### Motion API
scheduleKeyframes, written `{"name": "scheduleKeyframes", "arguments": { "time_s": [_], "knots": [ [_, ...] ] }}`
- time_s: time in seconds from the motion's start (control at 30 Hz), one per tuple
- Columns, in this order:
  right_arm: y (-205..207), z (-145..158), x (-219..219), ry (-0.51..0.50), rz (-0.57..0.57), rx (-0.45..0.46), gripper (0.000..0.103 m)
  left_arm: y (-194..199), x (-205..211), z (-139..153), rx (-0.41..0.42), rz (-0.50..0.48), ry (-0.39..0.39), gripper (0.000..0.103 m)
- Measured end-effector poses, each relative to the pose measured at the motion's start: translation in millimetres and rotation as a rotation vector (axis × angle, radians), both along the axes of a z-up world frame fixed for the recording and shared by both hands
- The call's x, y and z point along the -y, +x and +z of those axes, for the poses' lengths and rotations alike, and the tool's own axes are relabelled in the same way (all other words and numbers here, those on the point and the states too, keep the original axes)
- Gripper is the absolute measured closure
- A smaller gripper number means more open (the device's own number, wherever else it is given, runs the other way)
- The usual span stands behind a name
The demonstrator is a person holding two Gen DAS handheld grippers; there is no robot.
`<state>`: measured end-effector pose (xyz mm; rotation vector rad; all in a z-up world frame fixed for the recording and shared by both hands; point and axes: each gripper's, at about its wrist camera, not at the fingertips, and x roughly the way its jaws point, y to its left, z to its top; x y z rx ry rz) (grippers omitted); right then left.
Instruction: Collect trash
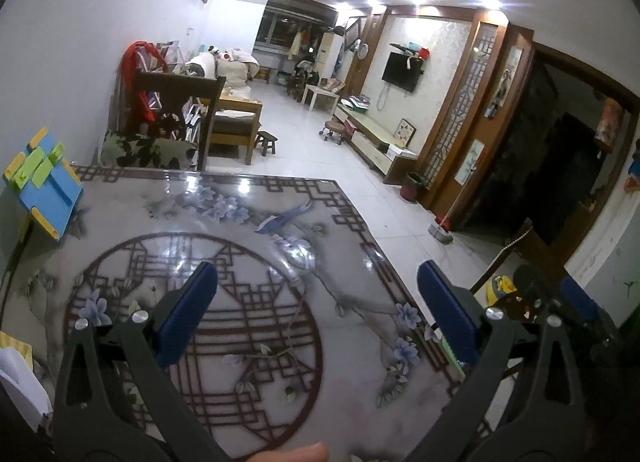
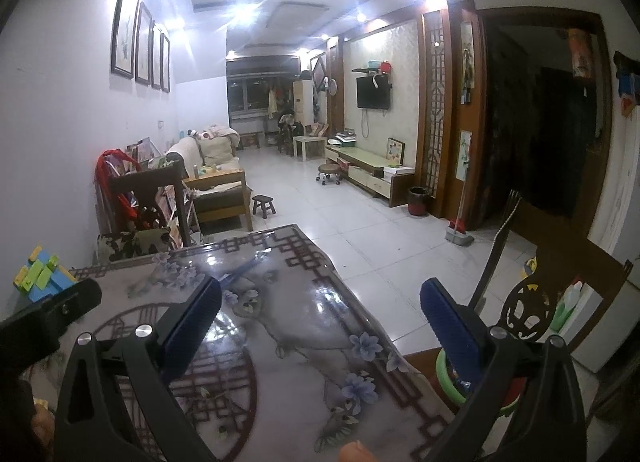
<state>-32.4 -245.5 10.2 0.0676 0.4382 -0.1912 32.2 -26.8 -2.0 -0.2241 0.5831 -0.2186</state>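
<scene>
Both sets of tongs hang spread wide with nothing between their blue pads: the left tongs (image 1: 317, 316) low in the left wrist view, over the round lattice print, and the right tongs (image 2: 320, 326) low in the right wrist view, out toward the surface's right edge. A fingertip (image 1: 296, 454) shows at the bottom of the left view.

No trash is plain on the patterned surface (image 1: 248, 222); its middle looks bare and glossy. The nearest candidate is the white paper (image 1: 20, 378) at the lower left edge of the left view, only partly seen, so I cannot say it is rubbish. The step in hand looks like searching. It would be done best by sweeping the cameras slowly along the margins and coming down flat on anything thin, since the slick cover lets paper slide.

The blue and yellow toy (image 1: 42, 182) sits at the left of the frame, close to the wall side. The right edge drops to a chair (image 2: 524, 310) and a green ring (image 2: 446, 376) just beside the right tongs, so that side is tight. Beyond the far edge the tiled floor (image 2: 360, 222) is open.
</scene>
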Motion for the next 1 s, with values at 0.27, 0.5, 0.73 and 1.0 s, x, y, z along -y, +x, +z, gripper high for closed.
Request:
{"name": "scheduleKeyframes", "arguments": {
  "time_s": [0.27,0.5,0.73,1.0],
  "knots": [
    [-2.6,-7.8,4.0,0.014,0.005,-0.026,0.007,0.5,2.1,-0.8,-0.008,0.01,0.017,0.005],
    [-2.6,-9.4,5.0,0.028,0.013,-0.025,0.007,-0.1,-2.2,1.6,-0.005,0.025,0.036,0.005],
    [0.8,-10.7,3.3,0.03,0.021,-0.036,0.007,2.4,-6.6,-1.2,-0.019,0.036,0.038,0.005],
    [7.5,-25.7,-1.7,0.043,0.042,-0.072,0.007,6.4,-9.9,-9.8,-0.021,0.021,0.047,0.005]
  ]
}}
